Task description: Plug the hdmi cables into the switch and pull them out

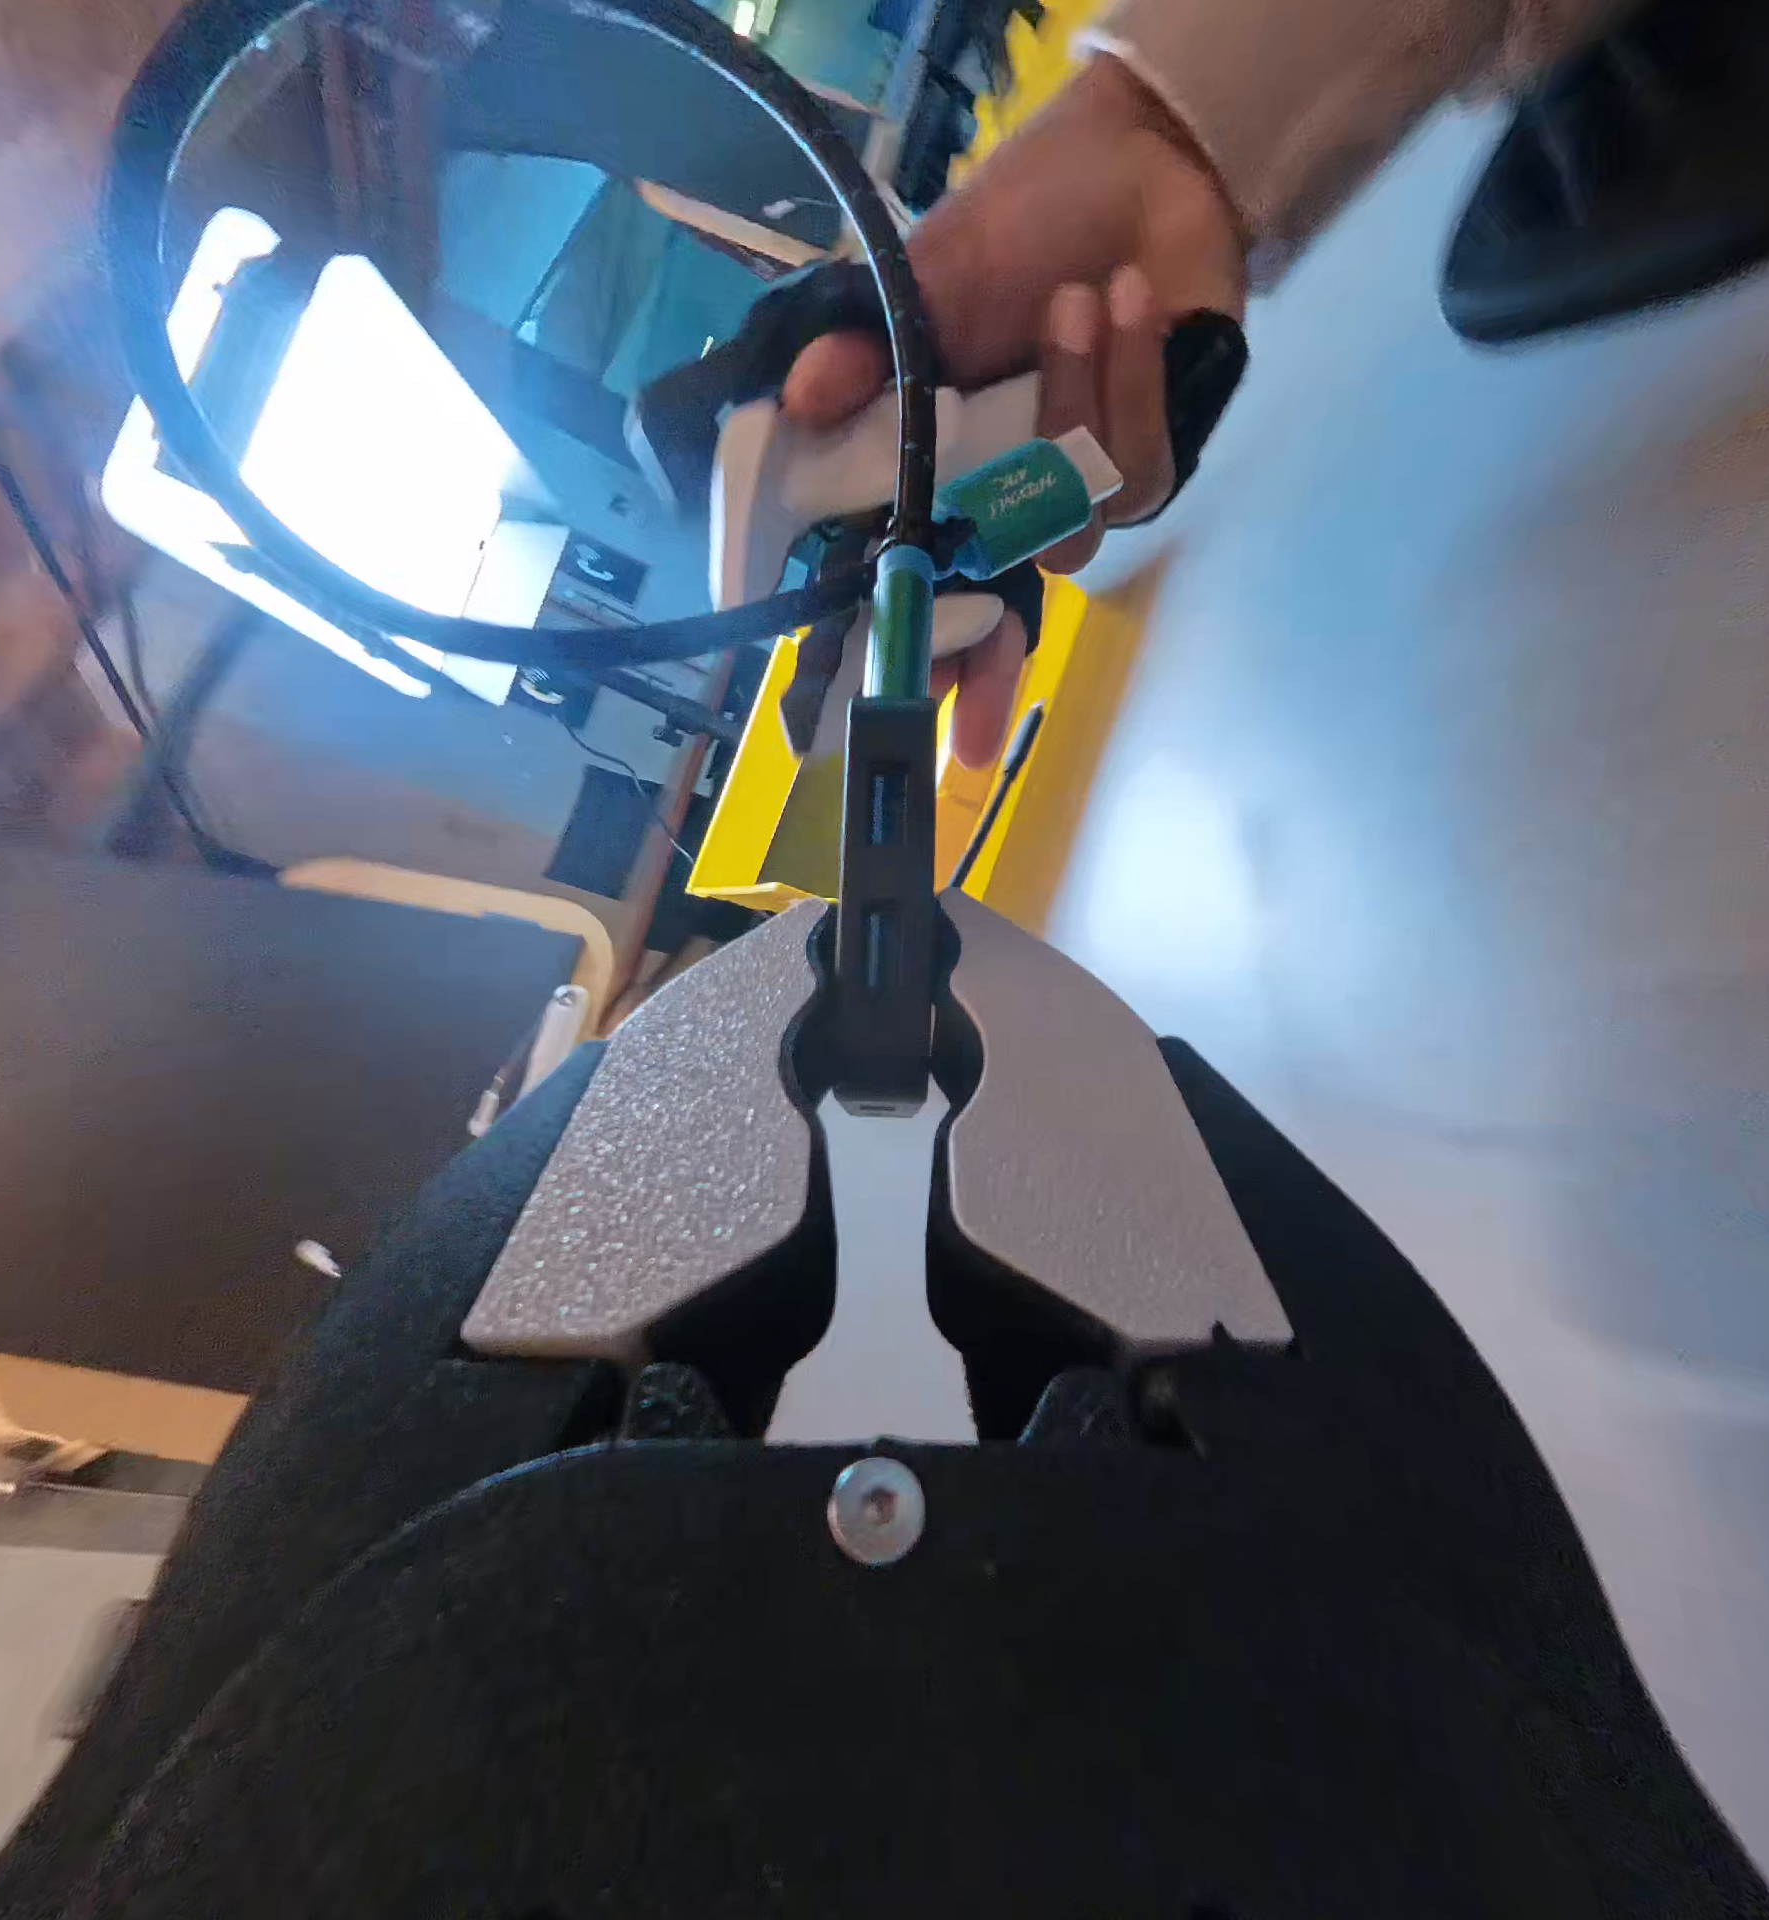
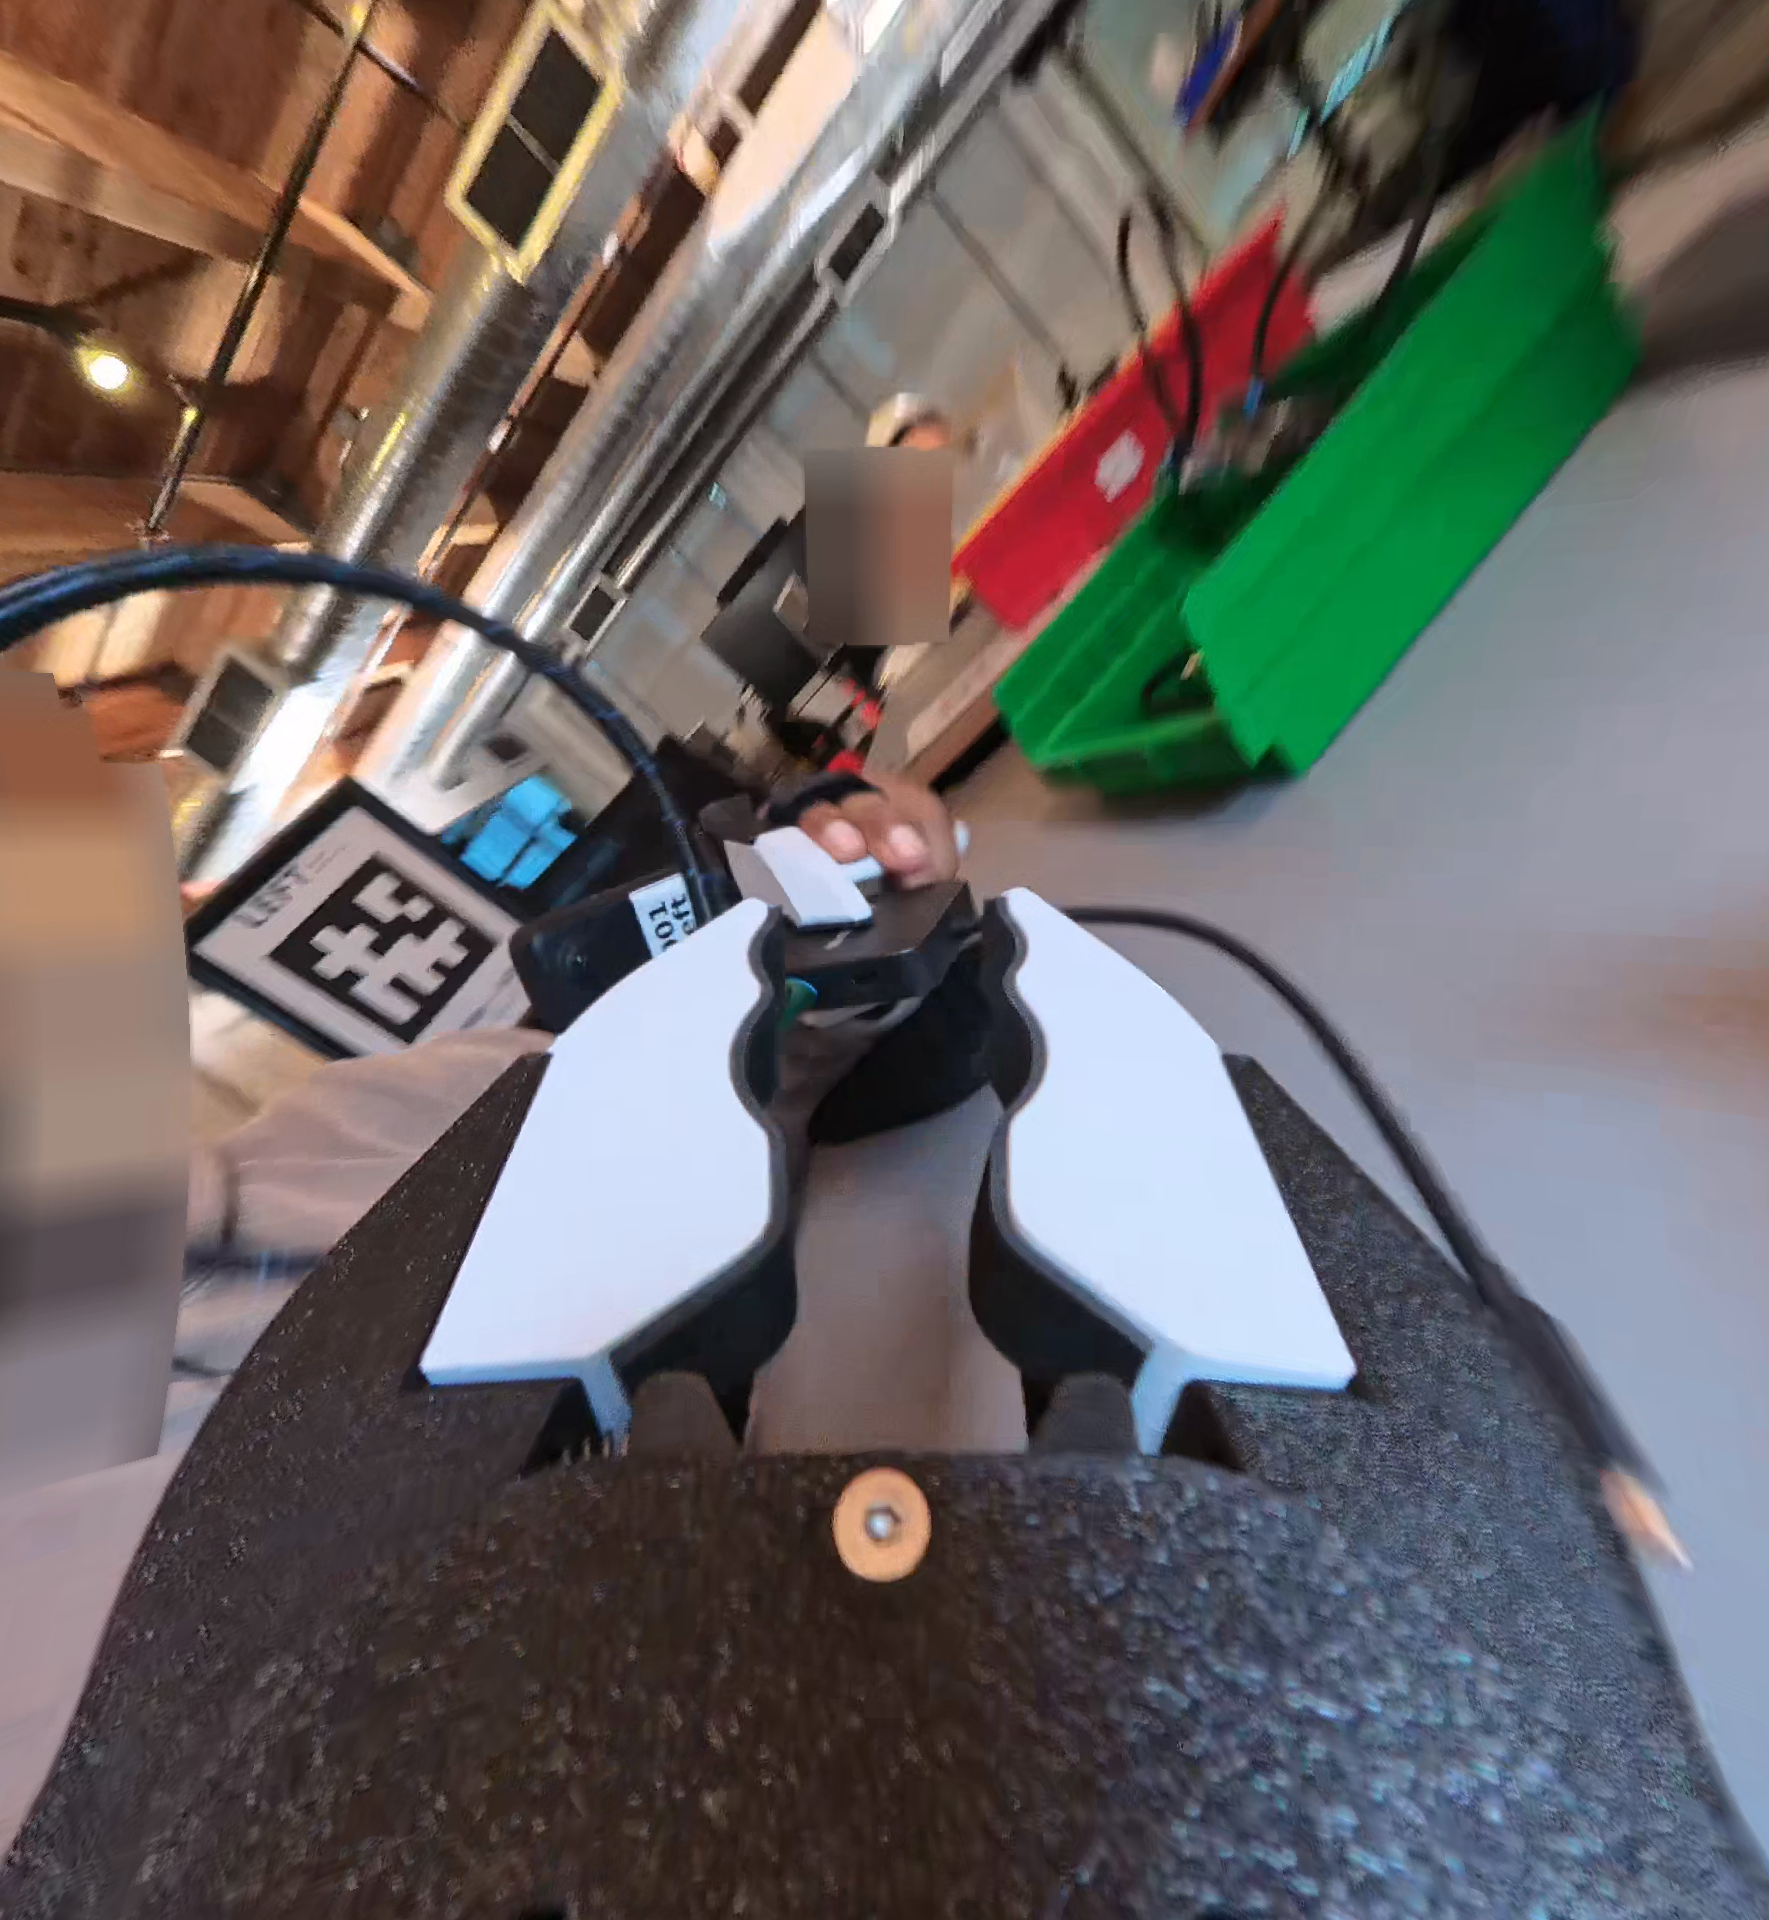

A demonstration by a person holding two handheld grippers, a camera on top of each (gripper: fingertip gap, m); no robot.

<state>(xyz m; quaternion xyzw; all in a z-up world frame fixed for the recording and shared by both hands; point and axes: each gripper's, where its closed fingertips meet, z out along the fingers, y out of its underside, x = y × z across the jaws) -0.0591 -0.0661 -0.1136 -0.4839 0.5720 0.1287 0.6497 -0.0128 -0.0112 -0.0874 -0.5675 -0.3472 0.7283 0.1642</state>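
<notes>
My left gripper (image 1: 880, 925) is shut on the black switch (image 1: 885, 831) and holds it up in the air, end forward. A green hdmi plug (image 1: 899, 634) sits in the switch's far end. Its braided black cable (image 1: 906, 395) loops round to a second green plug (image 1: 1015, 499) that hangs free. My right gripper (image 2: 885, 914), also in the left wrist view (image 1: 859, 561), has its jaws narrowed around the inserted plug (image 2: 795, 1003), just in front of the switch (image 2: 859, 961). A white finger (image 2: 807, 883) of the left gripper lies on the switch.
A yellow bin (image 1: 755, 800) stands behind the switch. Green bins (image 2: 1379, 540) and a red bin (image 2: 1088, 488) stand at the far right of the grey table (image 2: 1482, 831). Another black cable (image 2: 1327, 1039) lies on the table to the right. A person stands in the background.
</notes>
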